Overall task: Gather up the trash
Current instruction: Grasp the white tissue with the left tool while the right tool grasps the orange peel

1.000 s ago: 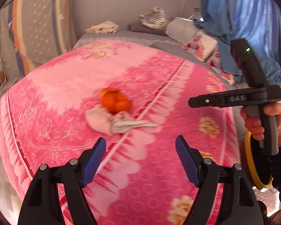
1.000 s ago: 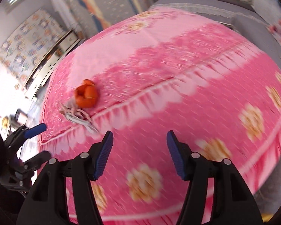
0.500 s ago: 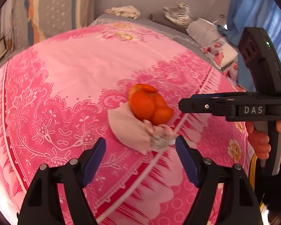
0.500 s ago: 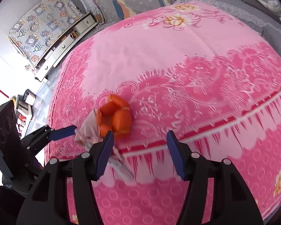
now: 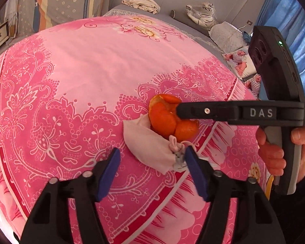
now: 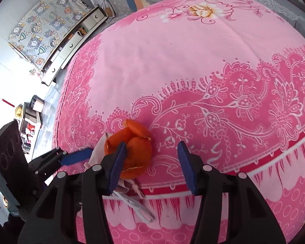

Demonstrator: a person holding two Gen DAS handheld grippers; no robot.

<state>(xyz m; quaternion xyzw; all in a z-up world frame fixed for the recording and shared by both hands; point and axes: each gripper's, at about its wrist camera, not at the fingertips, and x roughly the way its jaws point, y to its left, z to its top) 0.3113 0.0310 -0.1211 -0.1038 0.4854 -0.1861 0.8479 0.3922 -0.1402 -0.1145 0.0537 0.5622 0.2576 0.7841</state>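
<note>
Left wrist: right tongs marked "DAS".

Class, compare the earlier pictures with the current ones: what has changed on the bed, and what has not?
Both grippers closed in on the trash, jaws narrowing: left gripper around the crumpled tissue, right gripper beside the orange peel. Nothing gripped yet. Peel, tissue and pink bedspread stayed put.

An orange peel is lying on the bed, leaning against a crumpled tissue just before it. The left tongs are hanging over the tissue's near end, with its knotted tip beside their right finger. The right tongs are reaching in from the right, their left finger lying across the peel. Behind, at the bed's far end, a toy tiger and a heap of cloth are resting.
</note>
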